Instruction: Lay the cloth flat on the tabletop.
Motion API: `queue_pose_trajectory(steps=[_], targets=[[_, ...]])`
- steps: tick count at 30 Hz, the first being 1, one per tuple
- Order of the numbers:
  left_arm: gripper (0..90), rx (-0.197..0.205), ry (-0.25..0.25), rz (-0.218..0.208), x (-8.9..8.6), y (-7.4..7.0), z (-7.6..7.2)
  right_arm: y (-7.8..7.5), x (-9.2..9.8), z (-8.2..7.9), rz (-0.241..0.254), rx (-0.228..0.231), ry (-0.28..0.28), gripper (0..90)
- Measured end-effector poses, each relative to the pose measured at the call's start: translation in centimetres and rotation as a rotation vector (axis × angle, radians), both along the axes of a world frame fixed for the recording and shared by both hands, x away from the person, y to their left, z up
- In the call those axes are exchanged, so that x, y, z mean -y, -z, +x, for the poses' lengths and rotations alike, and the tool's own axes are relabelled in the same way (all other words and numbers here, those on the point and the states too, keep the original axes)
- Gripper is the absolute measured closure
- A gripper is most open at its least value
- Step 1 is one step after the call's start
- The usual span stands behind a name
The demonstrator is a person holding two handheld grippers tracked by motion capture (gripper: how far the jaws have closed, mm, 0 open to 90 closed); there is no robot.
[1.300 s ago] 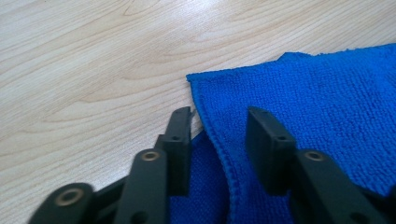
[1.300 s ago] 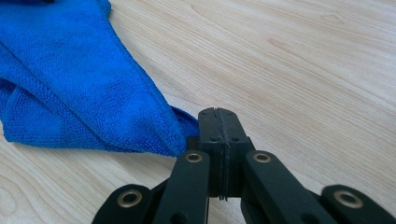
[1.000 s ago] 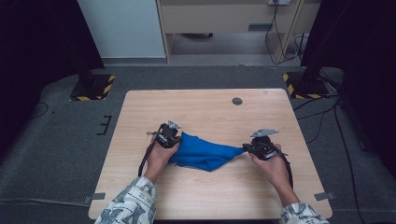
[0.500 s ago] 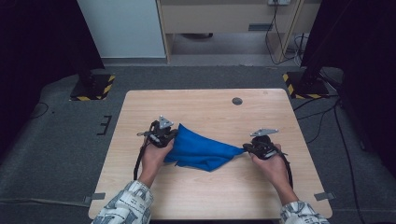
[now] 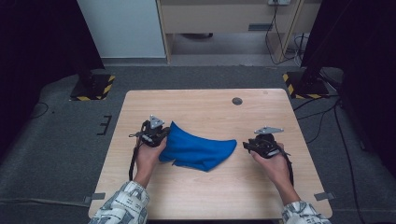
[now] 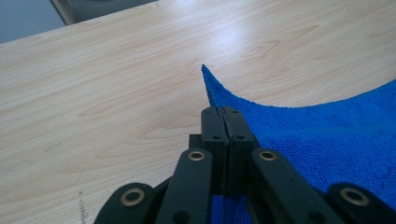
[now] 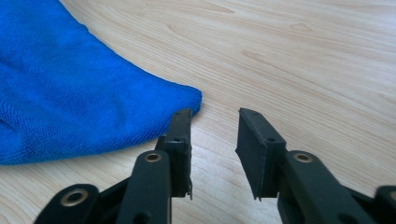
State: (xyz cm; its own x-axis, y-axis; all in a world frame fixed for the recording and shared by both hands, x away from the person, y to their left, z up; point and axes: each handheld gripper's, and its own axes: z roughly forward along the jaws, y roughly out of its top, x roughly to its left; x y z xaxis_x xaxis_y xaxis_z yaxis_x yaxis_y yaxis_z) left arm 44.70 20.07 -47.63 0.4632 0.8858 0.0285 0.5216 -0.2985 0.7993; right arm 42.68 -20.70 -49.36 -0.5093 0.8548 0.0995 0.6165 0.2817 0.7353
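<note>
A blue cloth (image 5: pixel 196 149) lies bunched in the middle of the wooden table (image 5: pixel 210 107). My left gripper (image 5: pixel 163 134) is shut on its left edge and holds that edge slightly lifted. In the left gripper view the jaws (image 6: pixel 225 116) meet tight, with the cloth (image 6: pixel 327 140) pinched low between them and a free corner sticking out ahead. My right gripper (image 5: pixel 246 146) sits just right of the cloth's right corner. Its jaws have just been opening and stand open (image 7: pixel 215 126) with nothing between them. The corner of the cloth (image 7: pixel 70 102) rests on the wood beside one jaw.
A small dark round grommet (image 5: pixel 237 101) sits in the tabletop near the far right. Yellow-and-black stand bases are on the floor beyond the far corners, one at the left (image 5: pixel 93 86) and one at the right (image 5: pixel 303 84). Bare wood surrounds the cloth.
The right gripper has let go of the cloth's right corner, which now lies on the table. The left gripper moved left and away, lifting its edge of the cloth.
</note>
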Motion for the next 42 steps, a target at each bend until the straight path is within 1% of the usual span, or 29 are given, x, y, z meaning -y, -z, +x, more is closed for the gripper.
queue_pose_trajectory(steps=[1, 2, 4, 7, 9, 12, 13, 16, 18, 20, 21, 23, 24, 25, 27, 29, 30, 31, 33, 36, 37, 42], targets=[[88.7, 0.000, 0.000, -0.006, -0.1, 0.1, 0.0, 0.1, 0.0, 0.1, 0.005, 0.002, -0.003, 67.7], [88.7, 0.001, 0.000, -0.005, -0.1, 0.1, -0.1, 0.2, -0.1, 0.2, 0.004, -0.003, -0.004, 68.2], [88.7, -0.001, 0.003, -0.005, 0.0, 0.2, -0.1, 0.6, -0.4, 0.6, 0.018, -0.014, -0.003, 68.8], [88.6, -0.007, 0.006, -0.001, 0.0, 0.3, -0.1, 1.1, -1.2, 1.3, 0.021, -0.025, -0.001, 67.6], [88.6, -0.012, 0.008, 0.005, 0.0, 0.4, 0.0, 1.3, -1.9, 1.9, 0.023, -0.032, -0.003, 65.2], [88.6, -0.020, 0.008, 0.002, 0.0, 0.5, 0.0, 1.7, -3.0, 2.7, 0.009, -0.038, 0.005, 60.5], [88.6, -0.020, 0.008, 0.004, 0.0, 0.5, 0.0, 1.9, -3.3, 3.1, 0.006, -0.047, 0.007, 58.8], [88.6, -0.022, 0.012, 0.003, 0.0, 0.7, 0.0, 2.3, -3.9, 3.6, -0.004, -0.058, 0.019, 54.7], [88.6, -0.025, 0.011, 0.002, 0.0, 0.7, -0.1, 2.5, -4.4, 3.9, -0.015, -0.062, 0.023, 55.1], [88.6, -0.028, 0.009, -0.003, -0.1, 0.9, -0.1, 2.7, -4.6, 4.0, -0.037, -0.067, 0.034, 55.2], [88.5, -0.029, 0.011, 0.003, -0.2, 0.9, -0.1, 2.8, -4.7, 4.1, -0.037, -0.069, 0.030, 55.7], [88.6, -0.034, 0.008, -0.006, -0.3, 1.1, -0.1, 2.9, -4.9, 4.1, -0.058, -0.073, 0.025, 58.3], [88.6, -0.035, 0.008, -0.007, -0.4, 1.2, -0.1, 3.0, -4.9, 4.1, -0.062, -0.078, 0.019, 61.2], [88.6, -0.036, 0.008, -0.009, -0.4, 1.2, -0.1, 3.0, -4.9, 4.0, -0.068, -0.070, 0.018, 64.3], [88.6, -0.041, 0.007, -0.010, -0.4, 1.3, -0.2, 3.1, -4.9, 4.0, -0.051, -0.079, 0.006, 75.8], [88.5, -0.041, 0.006, -0.013, -0.5, 1.4, -0.2, 3.0, -5.1, 3.9, -0.056, -0.081, -0.008, 85.6], [88.6, -0.041, 0.007, -0.014, -0.5, 1.4, -0.3, 3.0, -5.1, 3.8, -0.053, -0.084, -0.024, 87.5], [88.6, -0.038, 0.006, -0.016, -0.5, 1.3, -0.3, 3.0, -5.2, 3.7, -0.057, -0.078, -0.024, 88.1], [88.6, -0.039, 0.011, -0.017, -0.5, 1.2, -0.4, 2.8, -5.2, 3.6, -0.049, -0.066, -0.028, 88.4], [88.6, -0.035, 0.013, -0.025, -0.4, 1.1, -0.5, 2.0, -4.8, 3.2, -0.040, -0.045, -0.035, 88.7], [88.6, -0.036, 0.015, -0.031, -0.4, 1.0, -0.5, 1.8, -4.7, 3.1, -0.035, -0.045, -0.035, 88.7], [88.6, -0.021, 0.025, -0.047, -0.1, 0.4, -0.8, 0.1, -3.7, 2.3, -0.016, -0.011, -0.041, 88.9]])
